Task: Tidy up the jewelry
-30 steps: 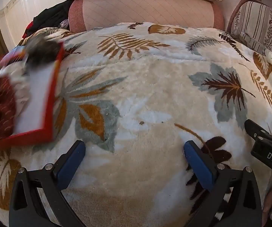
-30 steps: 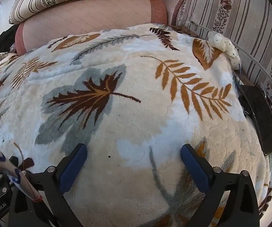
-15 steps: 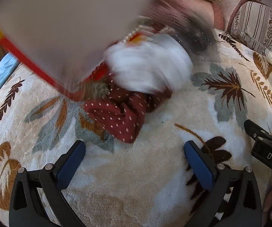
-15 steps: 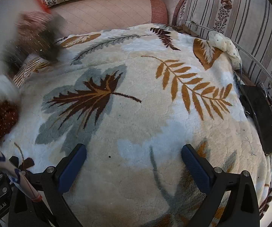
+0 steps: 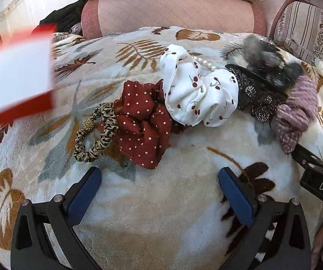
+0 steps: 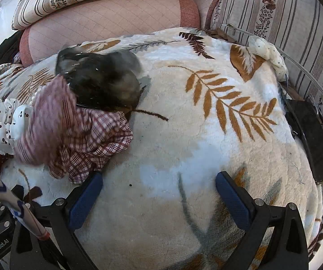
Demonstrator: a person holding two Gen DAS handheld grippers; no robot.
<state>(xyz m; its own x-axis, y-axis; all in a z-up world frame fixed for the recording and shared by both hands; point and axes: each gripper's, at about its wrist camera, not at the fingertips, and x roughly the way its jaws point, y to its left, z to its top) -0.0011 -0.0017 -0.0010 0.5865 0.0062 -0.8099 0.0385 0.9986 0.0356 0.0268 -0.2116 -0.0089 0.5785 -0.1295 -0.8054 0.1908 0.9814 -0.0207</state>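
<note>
My left gripper (image 5: 159, 187): hanging spread, empty.
My right gripper (image 6: 158, 190): spread, empty.
Aim: I'm eyeing the leopard hair tie (image 5: 95, 132) first; pinching one loop, clear of the red scrunchie (image 5: 144, 123).

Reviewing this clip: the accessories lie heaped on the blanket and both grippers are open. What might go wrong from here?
1. The white scrunchie overlaps the red scrunchie and the pearls, so a grasp may drag neighbours along.
2. The plaid scrunchie and the dark clip are blurred, perhaps moving, so a grasp by the right gripper may miss.
3. The plush blanket could snag the left gripper.
</note>
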